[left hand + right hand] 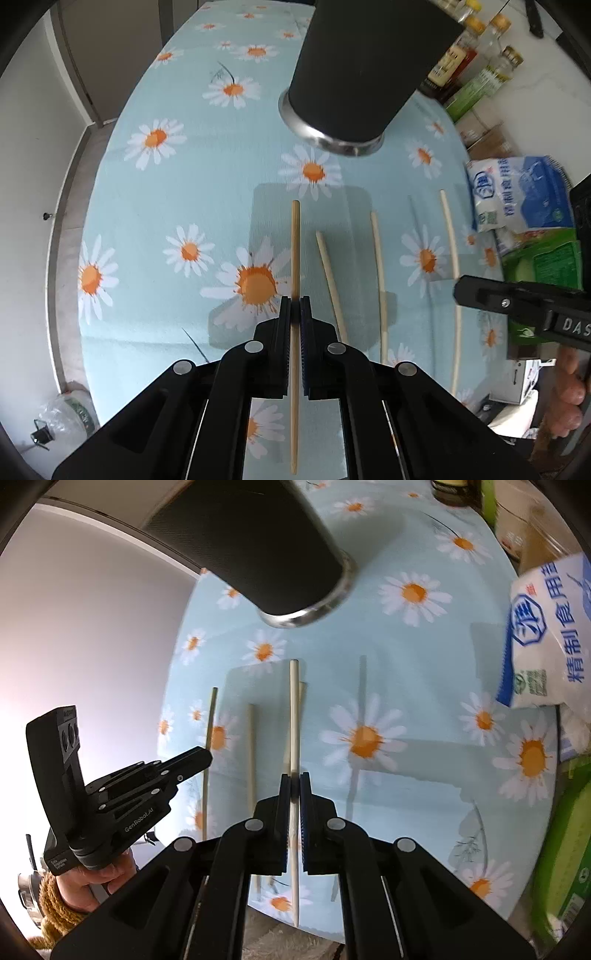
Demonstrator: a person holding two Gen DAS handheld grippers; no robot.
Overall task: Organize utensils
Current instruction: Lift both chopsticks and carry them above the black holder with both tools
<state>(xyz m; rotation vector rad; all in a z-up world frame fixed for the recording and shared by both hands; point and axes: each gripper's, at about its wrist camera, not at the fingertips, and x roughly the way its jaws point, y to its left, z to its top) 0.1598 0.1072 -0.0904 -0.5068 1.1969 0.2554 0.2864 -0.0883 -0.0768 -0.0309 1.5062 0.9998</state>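
Left wrist view: the left gripper point(294, 302) is clamped on a tan chopstick point(294, 258), which runs straight from 6 o'clock toward 12 o'clock between its jaws, raised above the daisy tablecloth point(177, 206). At 12 o'clock stands a black cylindrical holder point(365, 70) with a metal base ring; its mouth is out of frame, so what it contains cannot be told. Three paler chopsticks point(378, 280) lie on the cloth toward 3 o'clock, side by side and apart from one another. At 1 o'clock is a cluster of condiment bottles point(476, 62), their labels too small to read. At 3 o'clock a white and blue bag point(521, 192) carries Chinese print, blurred here, with a green packet point(543, 258) just below it. The right gripper point(469, 291) enters from 3 o'clock; the letters "DAS" show on its body.

Right wrist view: the right gripper point(294, 781) is closed on a pale chopstick point(294, 720), pointing toward 12 o'clock. Another chopstick point(252, 753) lies on the cloth at about 10 o'clock of the jaws. The black holder point(258, 542) fills 11 to 12 o'clock, tilted by the lens, interior unseen. At 2 o'clock the white bag point(554, 627) reads "精制食用" in blue. The left gripper point(199, 757) at 9 o'clock bears "GenRobot.AI" and is held in a hand point(99, 878).
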